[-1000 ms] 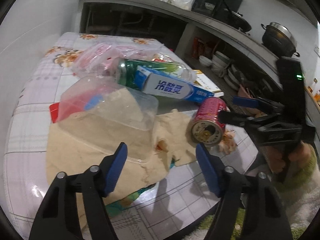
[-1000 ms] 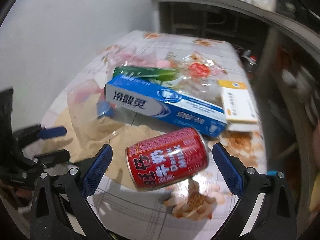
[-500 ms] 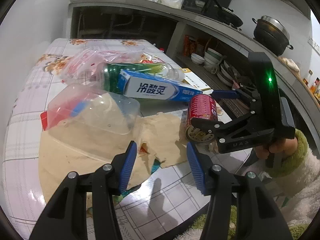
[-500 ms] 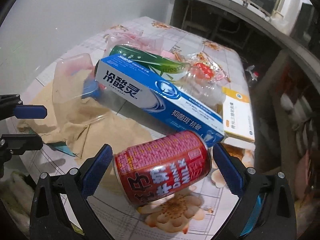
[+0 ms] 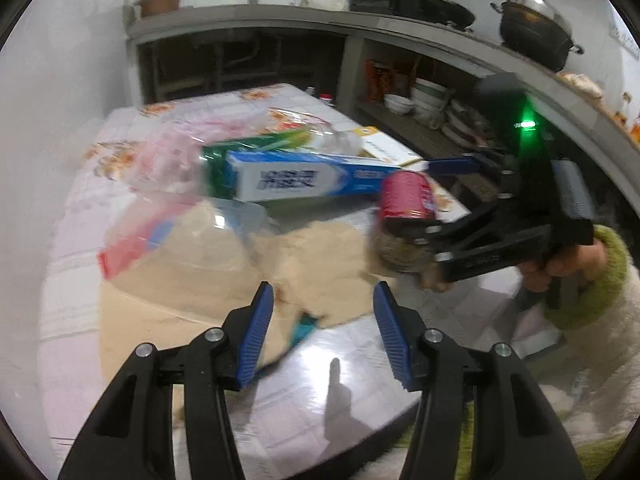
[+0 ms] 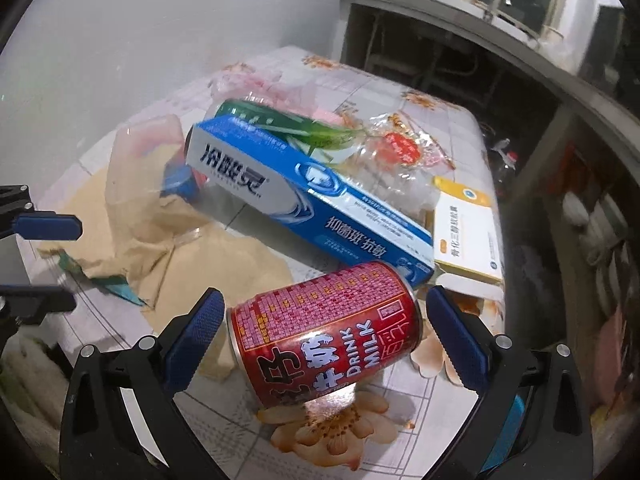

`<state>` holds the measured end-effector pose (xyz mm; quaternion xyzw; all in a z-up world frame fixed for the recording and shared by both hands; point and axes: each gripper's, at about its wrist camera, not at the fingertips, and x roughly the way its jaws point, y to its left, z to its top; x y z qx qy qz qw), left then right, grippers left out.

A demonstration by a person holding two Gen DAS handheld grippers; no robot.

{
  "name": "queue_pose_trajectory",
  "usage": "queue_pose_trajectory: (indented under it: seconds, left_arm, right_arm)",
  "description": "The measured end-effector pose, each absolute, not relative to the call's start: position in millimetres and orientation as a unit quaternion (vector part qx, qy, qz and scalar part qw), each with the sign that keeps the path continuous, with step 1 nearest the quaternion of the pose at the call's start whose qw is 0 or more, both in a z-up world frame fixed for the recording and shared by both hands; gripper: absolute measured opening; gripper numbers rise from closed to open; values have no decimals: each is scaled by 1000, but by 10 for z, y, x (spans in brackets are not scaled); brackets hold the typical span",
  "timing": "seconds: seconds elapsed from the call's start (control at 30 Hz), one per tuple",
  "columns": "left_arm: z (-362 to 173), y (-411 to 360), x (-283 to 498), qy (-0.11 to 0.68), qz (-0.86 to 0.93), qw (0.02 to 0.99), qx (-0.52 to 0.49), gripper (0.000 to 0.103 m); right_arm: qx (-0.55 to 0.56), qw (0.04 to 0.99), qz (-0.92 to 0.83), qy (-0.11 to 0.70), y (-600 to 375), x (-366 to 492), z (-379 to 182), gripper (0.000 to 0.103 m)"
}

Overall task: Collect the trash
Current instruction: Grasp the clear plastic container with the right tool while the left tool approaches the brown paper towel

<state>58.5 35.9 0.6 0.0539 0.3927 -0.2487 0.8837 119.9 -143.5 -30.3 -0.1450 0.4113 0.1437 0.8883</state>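
Note:
A red milk-drink can (image 6: pixel 324 332) lies on its side near the table's front edge. My right gripper (image 6: pixel 324 296) stands open around it, one blue pad at each end, with a gap showing at the right pad. The left wrist view shows the same can (image 5: pixel 404 208) between the right gripper's fingers (image 5: pixel 452 166). My left gripper (image 5: pixel 323 288) is open and holds nothing, hovering over the edge of a brown paper sheet (image 5: pixel 320 272). A blue toothpaste box (image 6: pixel 308 208), a green bottle (image 6: pixel 280 124) and a clear plastic container (image 5: pixel 192 240) lie behind.
A yellow and white medicine box (image 6: pixel 468 236) and crumpled plastic wrappers (image 6: pixel 396 152) lie at the right and back of the flowered table (image 6: pixel 412 412). A white wall runs along the left. Shelves with bowls (image 5: pixel 400 102) and a counter with pots stand to the right.
My right gripper has closed in on the red can, which now lies between its fingers. My left gripper's jaws have narrowed and it has drawn back slightly towards the table's edge.

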Motion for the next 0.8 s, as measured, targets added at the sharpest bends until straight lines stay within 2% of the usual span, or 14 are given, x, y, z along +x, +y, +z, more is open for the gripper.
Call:
queue_pose_trajectory:
  seconds: [0.23,0.4,0.57,0.67,0.8]
  left_arm:
    - [25,743,871,401,-166,900,49,70]
    - [-95,980,1001,424,-147,894,25,70]
    - [-221,1143,982,438,-131,889,3,70]
    - [-257,1212,909,437,-127,891,2,63]
    - [-291,1253,812,438,-125,890,7,51]
  right_arm:
    - [-33,909,156,386,-1551,1002,-70,96]
    - [17,904,200,378,-1403,906,26,96]
    - [-25,886,269,377,-898,1013,127,96]
    - [-50,863,321,386,-569,1200,167,95]
    - [-77,822,376,421,-159,1538,131,87]
